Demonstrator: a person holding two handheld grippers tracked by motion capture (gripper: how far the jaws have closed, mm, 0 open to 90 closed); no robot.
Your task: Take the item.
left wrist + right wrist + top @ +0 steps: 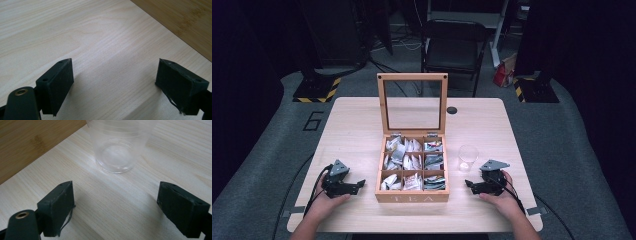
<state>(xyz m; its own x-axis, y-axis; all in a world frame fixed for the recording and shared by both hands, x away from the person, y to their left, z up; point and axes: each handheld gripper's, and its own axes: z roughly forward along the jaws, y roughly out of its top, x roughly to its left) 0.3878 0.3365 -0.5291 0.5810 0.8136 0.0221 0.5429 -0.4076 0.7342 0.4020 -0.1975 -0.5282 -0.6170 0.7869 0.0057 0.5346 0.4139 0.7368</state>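
A wooden tea box (412,196) marked TEA stands mid-table with its glass lid (412,104) upright; its compartments hold several tea bags (411,161). A clear plastic cup (467,158) stands upright just right of the box, and it shows close ahead in the right gripper view (117,147). My left gripper (360,184) rests on the table left of the box, open and empty (115,82). My right gripper (468,185) lies near the table's front right, below the cup, open with nothing between its jaws (115,205).
The light wood table (357,125) carries a small dark round spot (452,110) behind the box at the right. The box's side wall (180,22) runs along the upper right of the left gripper view. A black chair (454,45) stands beyond the table.
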